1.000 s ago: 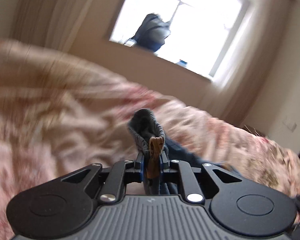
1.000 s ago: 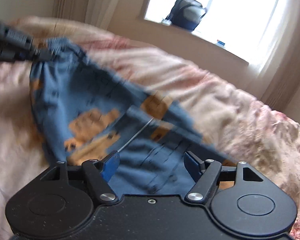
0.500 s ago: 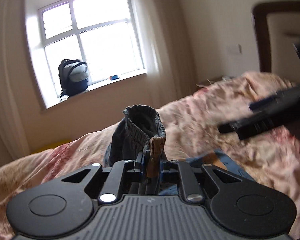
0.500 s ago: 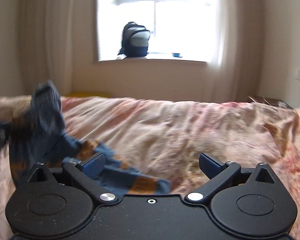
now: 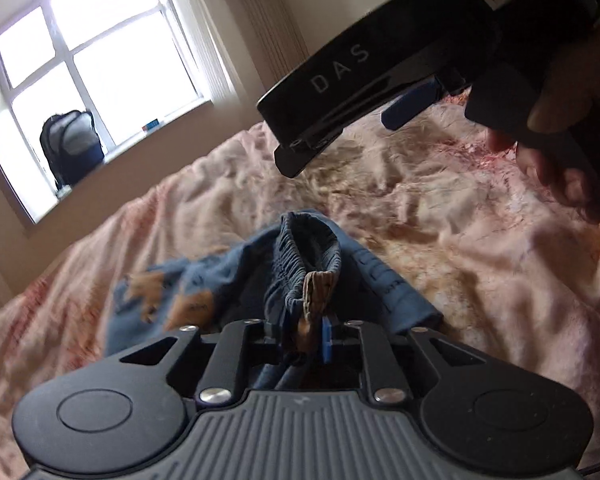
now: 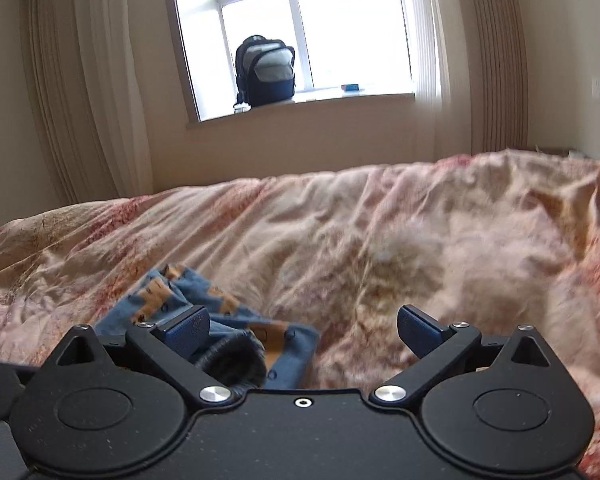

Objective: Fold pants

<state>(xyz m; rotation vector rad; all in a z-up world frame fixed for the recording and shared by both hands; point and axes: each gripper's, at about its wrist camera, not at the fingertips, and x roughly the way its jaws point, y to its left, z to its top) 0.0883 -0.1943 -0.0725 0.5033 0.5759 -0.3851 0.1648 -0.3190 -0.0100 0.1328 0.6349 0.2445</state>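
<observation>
You are holding the pants [image 5: 300, 276] by the elastic waistband in the left gripper [image 5: 306, 338]; its jaws are opening at this moment, with the waistband and a tan cloth tab between them, and the pads are appearing to press on the cloth for now; the rest of the blue garment, with its orange patches, is lying bunched on the floral bedspread [image 5: 440, 216] just ahead of and below those jaws.

The right gripper [image 6: 302, 330] is standing wide open with nothing between its pads; in the right wrist view the pants [image 6: 188, 296] are sitting low and to the left, partly behind the left-hand finger [image 6: 188, 330], so the cloth is lying off the jaw centreline, not inside the gap; in the left wrist view you are seeing the right gripper [image 5: 380, 100] above and to the right of the garment, apart from it, with the hand [image 5: 560, 128] around its grip.

Judgement: the left hand is the nearer one, already at the waistband; the garment is heaped, so its long axis cannot be read reliably, though it is seeming to run away from the left jaws toward the window [image 6: 300, 32]; the coming move is turning on the right jaws shifting leftward and down to meet a free edge; risk: the waistband slipping out before the right side is taking hold.
</observation>
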